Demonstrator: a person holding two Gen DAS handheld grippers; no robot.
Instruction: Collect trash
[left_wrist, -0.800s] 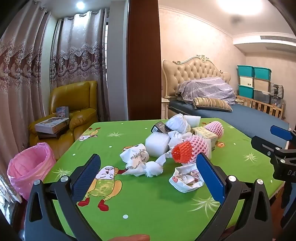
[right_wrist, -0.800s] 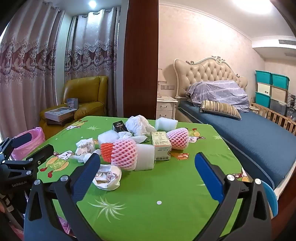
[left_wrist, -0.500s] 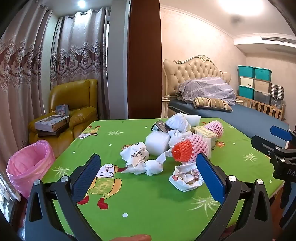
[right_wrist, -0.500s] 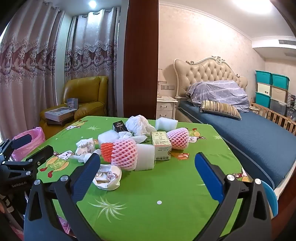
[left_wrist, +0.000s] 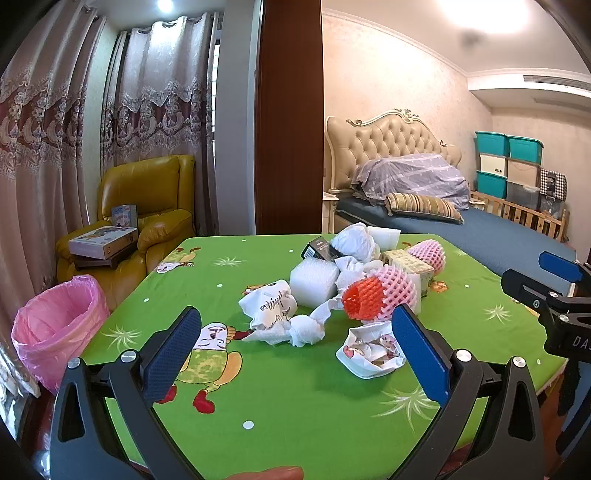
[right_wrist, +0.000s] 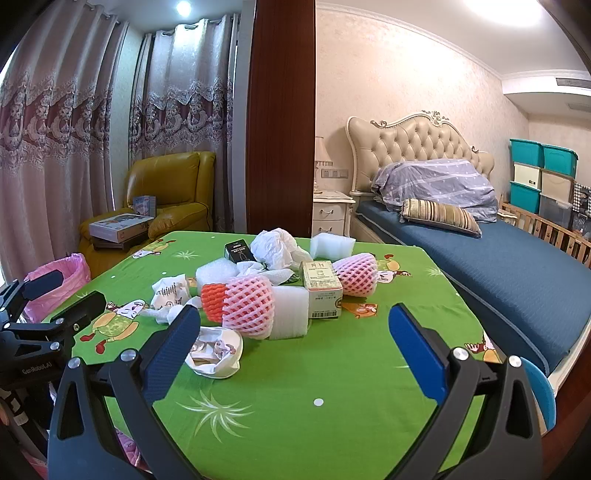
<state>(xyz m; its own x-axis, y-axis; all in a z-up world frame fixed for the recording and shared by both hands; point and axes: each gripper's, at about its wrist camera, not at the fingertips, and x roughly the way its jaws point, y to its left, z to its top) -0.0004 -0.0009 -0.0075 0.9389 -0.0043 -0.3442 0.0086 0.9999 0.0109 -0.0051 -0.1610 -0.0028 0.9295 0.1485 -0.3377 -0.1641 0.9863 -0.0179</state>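
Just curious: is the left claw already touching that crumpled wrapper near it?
Apart. The left wrist view shows the left gripper open, hovering short of the wrapper; the right view shows green cloth between them.

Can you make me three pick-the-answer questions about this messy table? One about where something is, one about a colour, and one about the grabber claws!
1. Where is the bin?
A. on the bed
B. on the floor beside the table's left edge
C. on the yellow chair

2. What colour is the bin's bag?
A. pink
B. black
C. blue

3. How are the two grippers?
A. both open and empty
B. both shut on paper
C. one holds a box

Answers: 1 B, it stands low by the green table, in front of the armchair. 2 A, the liner is plainly pink. 3 A, the left gripper and right gripper show blue pads wide apart with nothing between.
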